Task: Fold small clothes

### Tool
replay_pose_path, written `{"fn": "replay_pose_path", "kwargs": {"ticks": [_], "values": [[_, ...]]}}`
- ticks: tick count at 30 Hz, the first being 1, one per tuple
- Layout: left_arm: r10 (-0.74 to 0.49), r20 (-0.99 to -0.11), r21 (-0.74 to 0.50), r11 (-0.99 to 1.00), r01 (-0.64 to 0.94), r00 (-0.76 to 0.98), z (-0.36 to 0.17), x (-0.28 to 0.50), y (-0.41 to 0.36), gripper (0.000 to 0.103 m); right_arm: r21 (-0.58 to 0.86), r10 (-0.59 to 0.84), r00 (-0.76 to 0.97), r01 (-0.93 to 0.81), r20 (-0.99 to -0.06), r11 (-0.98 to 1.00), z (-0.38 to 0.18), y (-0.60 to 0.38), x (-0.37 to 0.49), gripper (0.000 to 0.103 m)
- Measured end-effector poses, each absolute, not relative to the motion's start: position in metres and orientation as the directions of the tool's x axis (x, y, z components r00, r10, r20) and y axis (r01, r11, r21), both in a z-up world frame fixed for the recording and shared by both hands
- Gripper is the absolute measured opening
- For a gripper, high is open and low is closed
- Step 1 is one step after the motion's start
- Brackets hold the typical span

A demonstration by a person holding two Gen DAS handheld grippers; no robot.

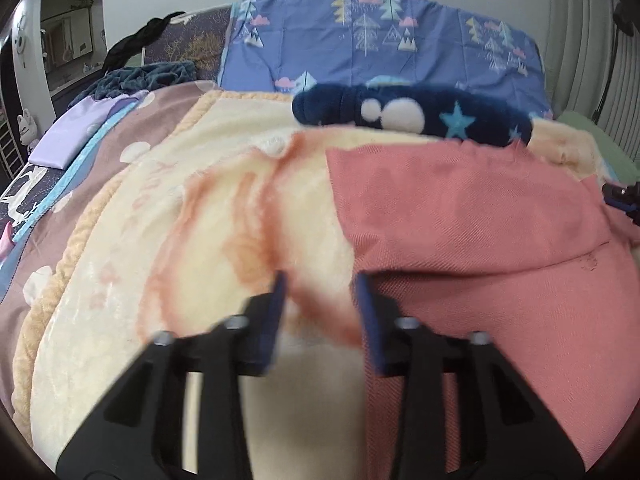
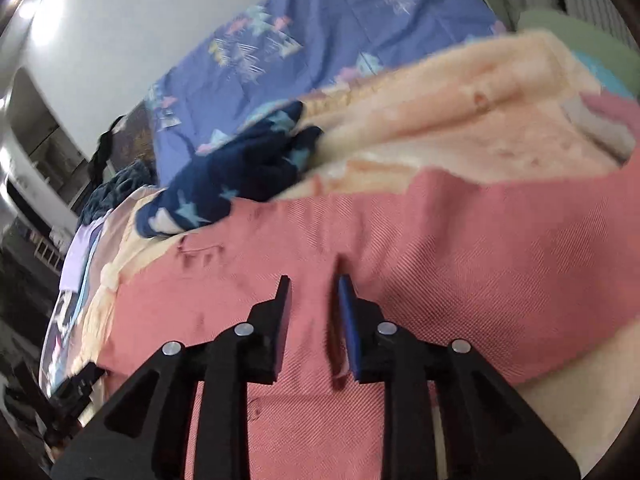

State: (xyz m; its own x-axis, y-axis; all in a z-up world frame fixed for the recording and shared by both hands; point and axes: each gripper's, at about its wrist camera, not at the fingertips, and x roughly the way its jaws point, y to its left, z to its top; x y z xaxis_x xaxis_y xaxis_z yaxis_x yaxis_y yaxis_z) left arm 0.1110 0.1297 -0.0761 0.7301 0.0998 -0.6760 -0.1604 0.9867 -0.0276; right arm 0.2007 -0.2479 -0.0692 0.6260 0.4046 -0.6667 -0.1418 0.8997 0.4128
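In the left wrist view, the left gripper (image 1: 320, 284) has its two fingers spread apart with nothing between them. It hangs over the spot where the pink cloth (image 1: 472, 232) meets the soft cream blanket (image 1: 224, 208). The pink cloth lies on the right half of the blanket, and part of it is folded over itself, so there is a straight edge running across it. Just behind the pink cloth sits a dark blue fuzzy garment (image 1: 412, 114) with white dots and light blue stars, bunched up in a roll. Behind that is a blue quilt (image 1: 380, 40) with little trees and clouds on it. A lilac folded cloth (image 1: 76, 132) lies far off to the left. In the right wrist view, the right gripper (image 2: 314, 284) is open too and holds nothing. Its fingers hang right over the pink cloth (image 2: 440, 248), which fills the middle of the picture. The dark blue fuzzy garment (image 2: 240, 176) touches the far edge of the pink cloth, and the cream blanket (image 2: 460, 120) shows behind them both
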Motion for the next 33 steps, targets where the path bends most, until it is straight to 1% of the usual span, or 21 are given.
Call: {"fn": "replay_pose_path", "kwargs": {"ticks": [2, 3, 4, 6, 8, 9, 10, 11, 13, 15, 17, 18, 20, 22, 24, 25, 27, 28, 30, 32, 33], "values": [[0.057, -0.638, -0.072, 0.988, -0.133, 0.768, -0.059, 0.106, 0.127, 0.016, 0.446, 0.493, 0.581, -0.235, -0.648, 0.864, -0.068, -0.237, 0.194, 0.025], [0.039, -0.614, -0.082, 0.990, -0.113, 0.789, -0.050, 0.106, 0.121, 0.016, 0.445, 0.499, 0.558, -0.243, -0.663, 0.862, -0.074, -0.231, 0.195, 0.025], [0.018, -0.600, -0.084, 0.993, -0.086, 0.800, -0.044, 0.108, 0.115, 0.016, 0.423, 0.479, 0.529, -0.232, -0.700, 0.876, -0.084, -0.224, 0.197, 0.025], [-0.022, -0.603, -0.082, 0.996, -0.034, 0.797, -0.042, 0.122, 0.097, 0.016, 0.325, 0.369, 0.456, -0.175, -0.810, 0.929, -0.122, -0.211, 0.205, 0.024], [-0.040, -0.641, -0.064, 0.998, -0.002, 0.767, -0.056, 0.141, 0.079, 0.018, 0.320, 0.366, 0.498, -0.178, -0.786, 0.931, -0.133, -0.208, 0.202, 0.024], [-0.011, -0.680, -0.017, 1.000, -0.001, 0.733, -0.076, 0.154, 0.069, 0.024, 0.301, 0.354, 0.517, -0.186, -0.780, 0.935, -0.131, -0.206, 0.197, 0.024], [0.034, -0.721, 0.030, 0.999, -0.018, 0.692, -0.096, 0.163, 0.064, 0.027, 0.290, 0.347, 0.524, -0.191, -0.778, 0.938, -0.129, -0.205, 0.195, 0.025], [0.051, -0.758, 0.046, 0.999, -0.025, 0.651, -0.115, 0.170, 0.062, 0.028, 0.286, 0.347, 0.526, -0.196, -0.777, 0.938, -0.127, -0.205, 0.192, 0.025], [0.047, -0.749, 0.033, 0.999, -0.033, 0.660, -0.111, 0.169, 0.064, 0.027, 0.301, 0.354, 0.524, -0.188, -0.775, 0.935, -0.121, -0.213, 0.187, 0.025], [0.048, -0.748, 0.026, 0.999, -0.043, 0.662, -0.106, 0.164, 0.068, 0.028, 0.380, 0.407, 0.559, -0.170, -0.722, 0.909, -0.106, -0.239, 0.172, 0.025], [0.035, -0.748, 0.001, 0.999, -0.051, 0.662, -0.102, 0.159, 0.073, 0.027, 0.397, 0.370, 0.642, -0.110, -0.671, 0.911, -0.088, -0.279, 0.157, 0.028], [0.023, -0.745, -0.020, 0.998, -0.056, 0.667, -0.096, 0.156, 0.074, 0.027, 0.408, 0.318, 0.700, -0.042, -0.639, 0.912, -0.078, -0.316, 0.151, 0.028], [-0.019, -0.717, -0.065, 0.997, -0.040, 0.697, -0.081, 0.153, 0.071, 0.031, 0.442, 0.249, 0.744, 0.069, -0.620, 0.894, -0.071, -0.363, 0.150, 0.028], [-0.024, -0.697, -0.052, 0.999, -0.017, 0.717, -0.068, 0.159, 0.060, 0.035, 0.512, 0.161, 0.774, 0.234, -0.613, 0.827, -0.070, -0.428, 0.144, 0.028], [-0.024, -0.687, -0.032, 0.999, 0.002, 0.727, -0.062, 0.167, 0.045, 0.036, 0.565, 0.081, 0.795, 0.350, -0.601, 0.747, -0.071, -0.478, 0.134, 0.028], [-0.044, -0.687, -0.049, 0.999, 0.014, 0.725, -0.062, 0.174, 0.037, 0.036, 0.578, 0.046, 0.800, 0.391, -0.598, 0.717, -0.074, -0.494, 0.130, 0.028], [-0.088, -0.702, -0.090, 0.995, 0.035, 0.707, -0.071, 0.187, 0.025, 0.036, 0.591, 0.025, 0.793, 0.431, -0.608, 0.682, -0.081, -0.513, 0.128, 0.028], [-0.094, -0.721, -0.088, 0.995, 0.044, 0.687, -0.081, 0.195, 0.017, 0.036, 0.598, 0.027, 0.790, 0.441, -0.613, 0.669, -0.085, -0.518, 0.128, 0.028], [-0.057, -0.768, -0.033, 0.998, 0.050, 0.638, -0.110, 0.208, 0.003, 0.037, 0.612, 0.025, 0.782, 0.467, -0.623, 0.638, -0.093, -0.527, 0.128, 0.028], [-0.038, -0.761, -0.006, 0.999, 0.051, 0.647, -0.113, 0.206, -0.003, 0.036, 0.639, 0.033, 0.779, 0.488, -0.626, 0.594, -0.102, -0.536, 0.128, 0.028], [-0.034, -0.759, 0.001, 0.999, 0.053, 0.650, -0.111, 0.205, -0.003, 0.036, 0.651, 0.038, 0.780, 0.494, -0.625, 0.576, -0.103, -0.545, 0.127, 0.030]]}}
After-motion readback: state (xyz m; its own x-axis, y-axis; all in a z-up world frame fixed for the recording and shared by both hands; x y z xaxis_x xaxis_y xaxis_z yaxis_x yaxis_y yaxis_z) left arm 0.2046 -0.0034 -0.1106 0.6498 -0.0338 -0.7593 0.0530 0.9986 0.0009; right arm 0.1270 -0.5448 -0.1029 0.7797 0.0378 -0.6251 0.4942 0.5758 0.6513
